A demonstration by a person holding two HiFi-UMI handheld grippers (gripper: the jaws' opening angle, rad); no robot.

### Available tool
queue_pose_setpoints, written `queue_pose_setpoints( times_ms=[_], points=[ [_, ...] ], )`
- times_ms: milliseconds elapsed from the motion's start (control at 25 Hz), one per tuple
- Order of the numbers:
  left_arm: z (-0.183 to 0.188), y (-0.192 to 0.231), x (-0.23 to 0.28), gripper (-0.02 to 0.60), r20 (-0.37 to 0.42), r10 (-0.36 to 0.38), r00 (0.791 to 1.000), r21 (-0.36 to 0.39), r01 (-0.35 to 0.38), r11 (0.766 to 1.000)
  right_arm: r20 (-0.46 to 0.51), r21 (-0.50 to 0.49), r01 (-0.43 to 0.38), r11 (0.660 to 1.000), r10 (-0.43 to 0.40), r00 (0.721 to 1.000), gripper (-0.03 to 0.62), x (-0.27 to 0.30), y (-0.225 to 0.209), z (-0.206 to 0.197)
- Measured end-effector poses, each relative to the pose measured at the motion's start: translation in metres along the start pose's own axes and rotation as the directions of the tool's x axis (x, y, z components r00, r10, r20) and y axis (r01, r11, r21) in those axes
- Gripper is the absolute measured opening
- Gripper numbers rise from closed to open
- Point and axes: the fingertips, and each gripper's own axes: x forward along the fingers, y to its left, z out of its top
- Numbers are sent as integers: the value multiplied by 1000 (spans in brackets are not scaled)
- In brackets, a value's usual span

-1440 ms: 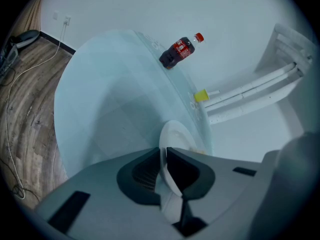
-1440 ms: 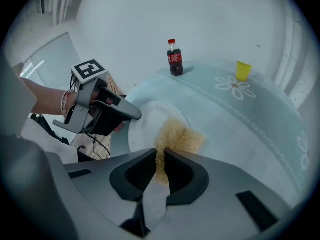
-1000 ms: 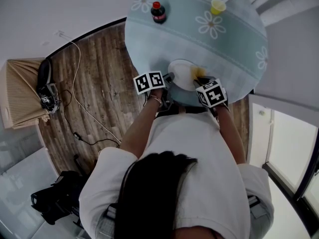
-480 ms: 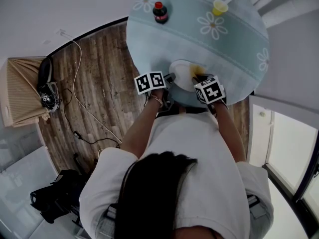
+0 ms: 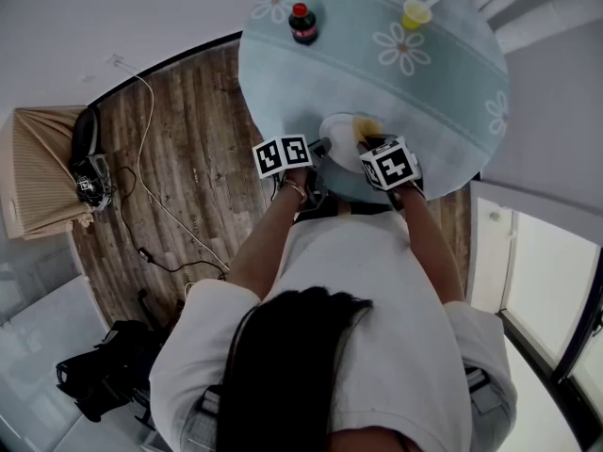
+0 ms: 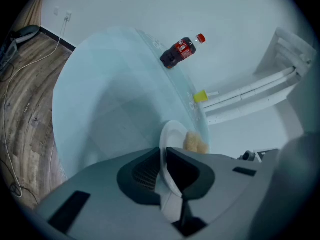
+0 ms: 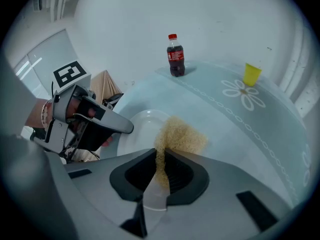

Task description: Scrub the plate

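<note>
Plate (image 7: 139, 128): small, round, plain white, shallow w/ raised rim. Lies roughly flat near the person-side edge of the round pale-blue table (image 5: 443, 73). Its near-left rim is pinched between the jaws of the left gripper (image 6: 164, 151); the rest of the plate is bare and looks clean.

Scrub sponge (image 7: 182, 136): tan-yellow, coarse fibrous texture, irregular lump. One end is squeezed thin in the right gripper (image 7: 162, 154) jaws, and the free end fans out wider. It rests on the plate's right side, overlapping the rim there, approx opposite the clamped edge.
</note>
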Motion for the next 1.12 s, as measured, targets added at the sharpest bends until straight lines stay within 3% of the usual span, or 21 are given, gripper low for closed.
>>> queue_pose_setpoints(
  times_ms=[1120],
  points=[
    [0, 0, 0, 43, -3, -18, 1000, -18, 18, 1000, 2, -73, -56, 996, 56, 998, 61, 21, 24, 29]
  ],
)
